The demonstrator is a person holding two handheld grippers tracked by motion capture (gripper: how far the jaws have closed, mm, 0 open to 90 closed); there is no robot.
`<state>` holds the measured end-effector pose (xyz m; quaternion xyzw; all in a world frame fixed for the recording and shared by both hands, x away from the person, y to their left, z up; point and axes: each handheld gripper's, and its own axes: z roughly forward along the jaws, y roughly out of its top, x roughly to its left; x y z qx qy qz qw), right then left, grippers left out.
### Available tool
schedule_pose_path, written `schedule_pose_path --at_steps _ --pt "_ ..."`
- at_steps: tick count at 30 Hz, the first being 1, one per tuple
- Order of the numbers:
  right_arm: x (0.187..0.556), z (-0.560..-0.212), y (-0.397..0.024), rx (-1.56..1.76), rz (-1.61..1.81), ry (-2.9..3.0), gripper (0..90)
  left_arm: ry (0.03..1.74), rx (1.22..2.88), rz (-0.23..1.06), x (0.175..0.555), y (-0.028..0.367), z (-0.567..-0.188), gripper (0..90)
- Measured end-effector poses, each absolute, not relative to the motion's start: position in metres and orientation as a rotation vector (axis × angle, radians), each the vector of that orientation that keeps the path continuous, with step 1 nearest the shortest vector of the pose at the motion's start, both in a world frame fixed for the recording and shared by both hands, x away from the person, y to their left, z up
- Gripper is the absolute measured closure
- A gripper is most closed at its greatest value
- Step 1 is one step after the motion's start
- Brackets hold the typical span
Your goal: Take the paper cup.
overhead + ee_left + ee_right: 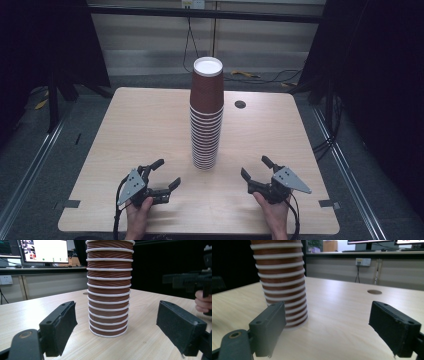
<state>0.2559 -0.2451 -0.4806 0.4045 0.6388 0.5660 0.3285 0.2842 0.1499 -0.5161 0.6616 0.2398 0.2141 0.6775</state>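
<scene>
High view shows the left gripper (167, 172) and right gripper (253, 167) with jaws wide and empty, waiting beside the cup stack (206, 115); next move probably needs reaching its top cup.

The person's left hand (136, 216) is coming in from the bottom of the high view and gripping the left hand-held gripper (167, 173) from behind. Its jaws are standing apart, pointing forward and toward the middle, with nothing between the pads. The right hand (272, 212) is holding the right hand-held gripper (255, 167) in mirror fashion, jaws also spread and angling inward. Both grippers are sitting low over the counter (150, 125), well apart from each other. In the left gripper view, fingers (203, 302) of the right hand are curling around the other gripper's body.
</scene>
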Motion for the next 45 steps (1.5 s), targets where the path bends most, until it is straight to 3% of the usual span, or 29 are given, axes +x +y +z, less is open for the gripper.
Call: schedule_pose_path --at_steps 21,23,45 --pt "0.283 -0.422 -0.231 0.948 1.587 1.803 15.8 0.540 1.488 0.489 0.284 0.150 -0.516 15.9" --pt "0.288 -0.411 -0.227 0.910 1.611 1.861 22.2 0.538 1.488 0.489 0.284 0.150 -0.516 15.8" --pt "0.327 -0.331 -0.201 0.707 1.714 1.972 26.2 0.534 1.490 0.489 0.283 0.150 -0.516 15.8"
